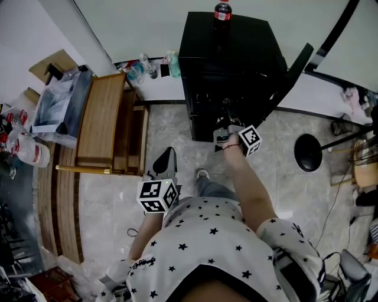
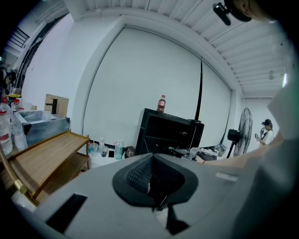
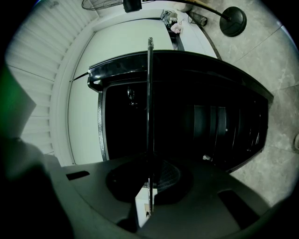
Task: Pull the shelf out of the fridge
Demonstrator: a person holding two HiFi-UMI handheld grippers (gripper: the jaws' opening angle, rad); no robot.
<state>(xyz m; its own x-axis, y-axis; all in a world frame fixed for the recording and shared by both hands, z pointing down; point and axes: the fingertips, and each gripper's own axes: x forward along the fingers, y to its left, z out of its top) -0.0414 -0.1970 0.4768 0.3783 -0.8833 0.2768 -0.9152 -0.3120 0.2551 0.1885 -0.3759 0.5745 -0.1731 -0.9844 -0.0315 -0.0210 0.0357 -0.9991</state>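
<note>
The shelf (image 3: 149, 102) is being clenched edge-on by the right gripper (image 3: 148, 179) at the open front of the black fridge (image 1: 236, 65); the left gripper (image 2: 152, 182) is being held near the person, jaws pressed together on nothing.

Head view: fridge (image 1: 236, 65) interior read as solid black, nothing inside resolvable. The jaws of the right gripper (image 1: 227, 113) ran into that dark opening and their tips were lost. The bottle (image 1: 222, 10) on the fridge top was cut off by the far picture edge.

Right gripper view: shelf (image 3: 150, 102) showed edge-on only, a thin line; its surface was not visible.

Left gripper view: far right person (image 2: 266, 131) too small to detail.
</note>
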